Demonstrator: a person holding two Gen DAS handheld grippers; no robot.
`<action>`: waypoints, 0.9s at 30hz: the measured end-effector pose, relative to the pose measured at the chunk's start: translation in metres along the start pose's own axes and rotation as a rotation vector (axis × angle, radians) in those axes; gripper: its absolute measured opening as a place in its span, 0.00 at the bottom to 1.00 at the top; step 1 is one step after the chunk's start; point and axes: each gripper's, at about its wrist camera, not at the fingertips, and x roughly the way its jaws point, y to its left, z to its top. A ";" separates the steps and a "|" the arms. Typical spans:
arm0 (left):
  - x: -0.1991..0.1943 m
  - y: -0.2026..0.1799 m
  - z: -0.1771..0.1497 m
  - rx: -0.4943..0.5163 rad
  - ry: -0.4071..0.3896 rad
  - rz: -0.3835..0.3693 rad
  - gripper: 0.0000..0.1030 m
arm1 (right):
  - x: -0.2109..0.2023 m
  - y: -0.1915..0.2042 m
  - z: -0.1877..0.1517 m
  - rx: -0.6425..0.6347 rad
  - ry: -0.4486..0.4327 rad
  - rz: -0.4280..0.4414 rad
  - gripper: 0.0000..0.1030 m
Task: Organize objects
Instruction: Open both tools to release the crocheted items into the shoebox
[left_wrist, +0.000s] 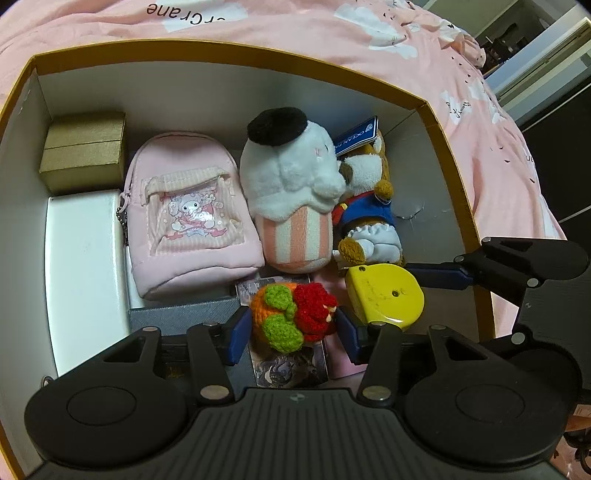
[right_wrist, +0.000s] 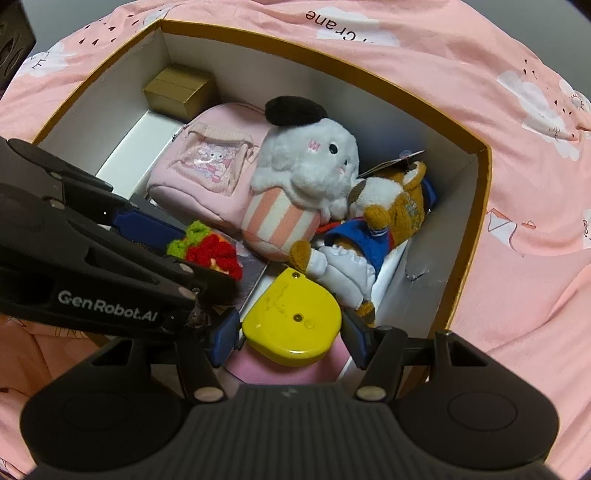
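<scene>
A: While both grippers sit in the box (left_wrist: 436, 107), what's between them?
B: Left gripper (left_wrist: 291, 325) half-open around the crochet toy (left_wrist: 291, 314); right gripper (right_wrist: 291, 334) half-open around the yellow case (right_wrist: 291, 325), both near six o'clock.
A: Risk?
B: I'd guess neighbouring arms colliding, scattering plush.

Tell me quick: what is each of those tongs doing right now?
Left tongs: around the crocheted toy, pads touching; grip uncertain.
Right tongs: around the yellow case, pads touching; grip uncertain.
</scene>
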 end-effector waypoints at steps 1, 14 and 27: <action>0.000 0.000 0.001 0.000 0.003 -0.002 0.61 | 0.001 0.000 0.000 0.001 0.000 0.001 0.60; -0.056 -0.010 -0.017 0.046 -0.202 -0.004 0.75 | -0.041 -0.011 -0.011 0.045 -0.117 -0.026 0.68; -0.150 -0.051 -0.072 0.148 -0.705 0.270 0.85 | -0.153 0.011 -0.055 0.190 -0.546 -0.016 0.80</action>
